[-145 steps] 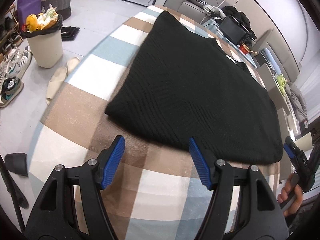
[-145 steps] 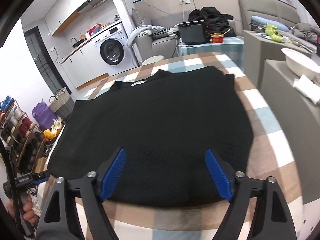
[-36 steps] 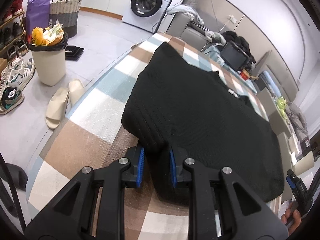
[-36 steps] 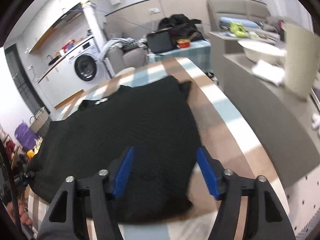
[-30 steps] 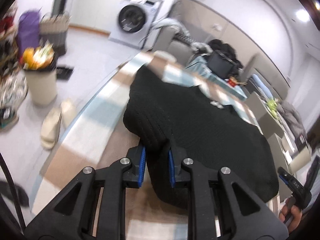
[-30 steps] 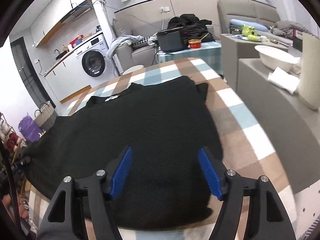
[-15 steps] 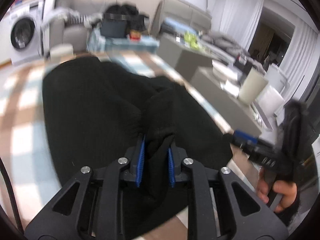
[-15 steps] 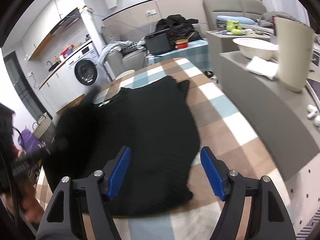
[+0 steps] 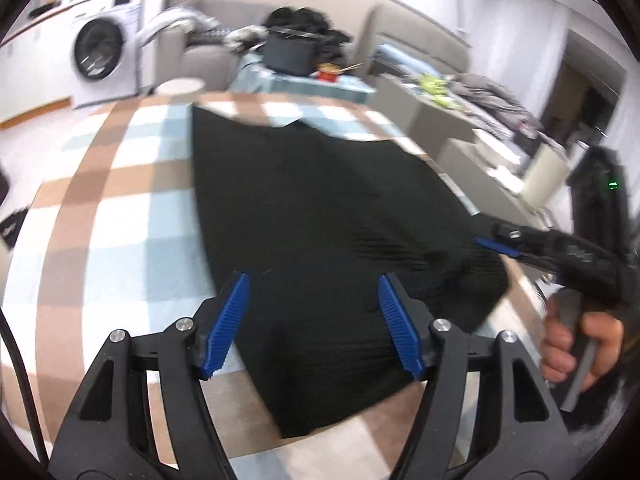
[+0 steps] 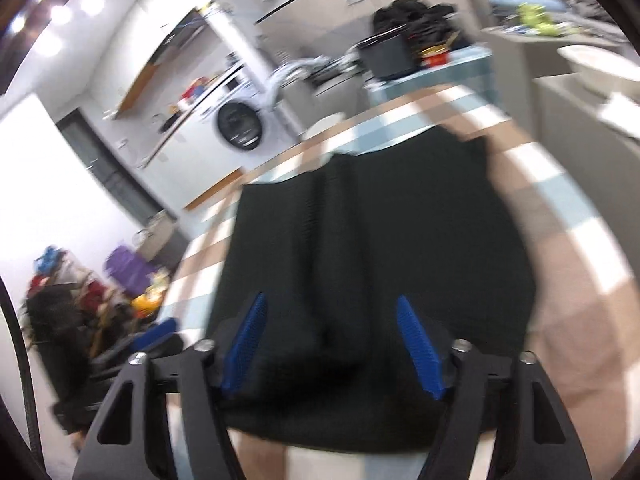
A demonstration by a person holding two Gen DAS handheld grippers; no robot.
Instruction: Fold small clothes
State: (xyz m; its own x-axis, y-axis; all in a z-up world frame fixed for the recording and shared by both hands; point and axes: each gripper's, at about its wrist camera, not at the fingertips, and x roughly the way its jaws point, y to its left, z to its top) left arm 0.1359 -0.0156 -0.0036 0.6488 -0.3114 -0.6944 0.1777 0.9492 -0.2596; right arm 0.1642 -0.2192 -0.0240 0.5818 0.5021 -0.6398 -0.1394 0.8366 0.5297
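Black knitted top on a checked tablecloth of brown, light blue and white squares. Blue ribbed pads on black gripper arms. White washing machine far off. Red bowl beside a black box.

Bare checked tablecloth left of sweater.

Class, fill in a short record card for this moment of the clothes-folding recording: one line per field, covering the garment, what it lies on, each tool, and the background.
Garment: black knitted garment, lying folded on the table
Surface: checked tablecloth in brown, blue and white
Left tool: jaws opening, garment below them, not gripped
Right tool: jaws closing above the garment's near edge, pads not pressing it
Background: washing machine
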